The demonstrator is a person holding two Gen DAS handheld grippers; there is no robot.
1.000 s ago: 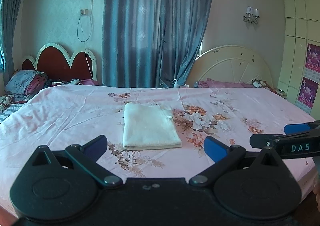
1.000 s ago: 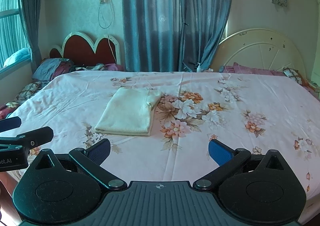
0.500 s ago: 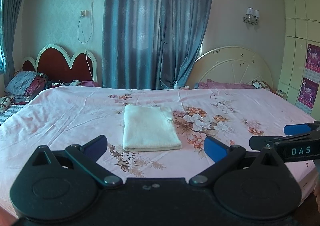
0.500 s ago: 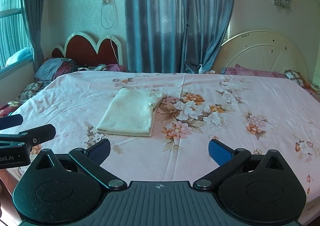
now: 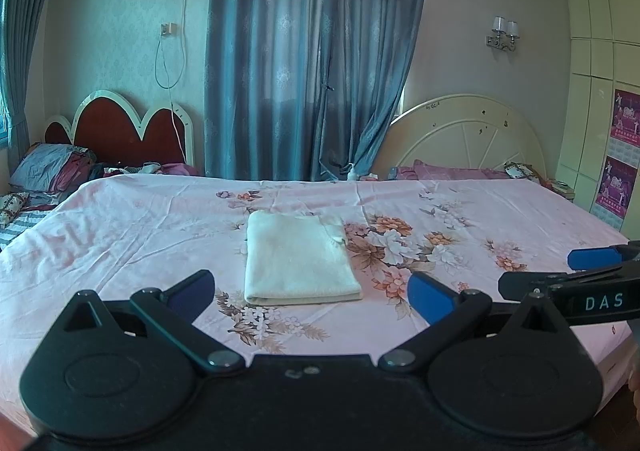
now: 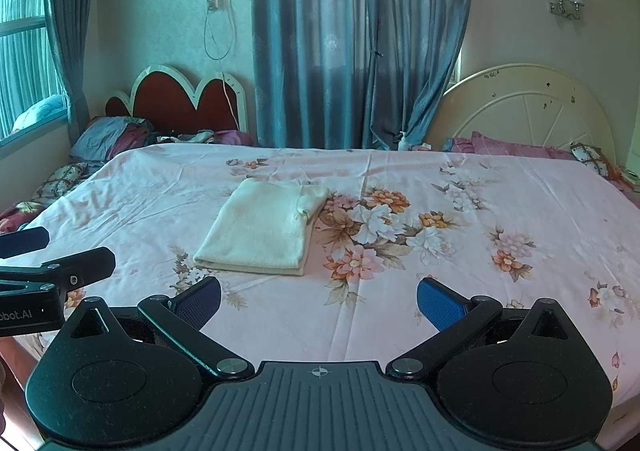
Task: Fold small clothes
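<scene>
A cream garment [image 5: 298,257] lies folded into a neat rectangle on the pink floral bed sheet [image 5: 120,227]; it also shows in the right wrist view [image 6: 262,227]. My left gripper [image 5: 310,291] is open and empty, held back above the near edge of the bed, short of the garment. My right gripper [image 6: 320,301] is open and empty, to the right of the left one and also short of the garment. Each gripper shows at the edge of the other's view.
The bed sheet [image 6: 500,211] spreads wide on all sides of the garment. Pillows and loose clothes [image 5: 52,175] lie at the far left by a red headboard [image 5: 124,131]. A cream headboard [image 5: 468,135] and blue curtains [image 5: 304,51] stand behind.
Both grippers have drawn back and risen slightly from the bed; the folded garment has not moved and both stay open.
</scene>
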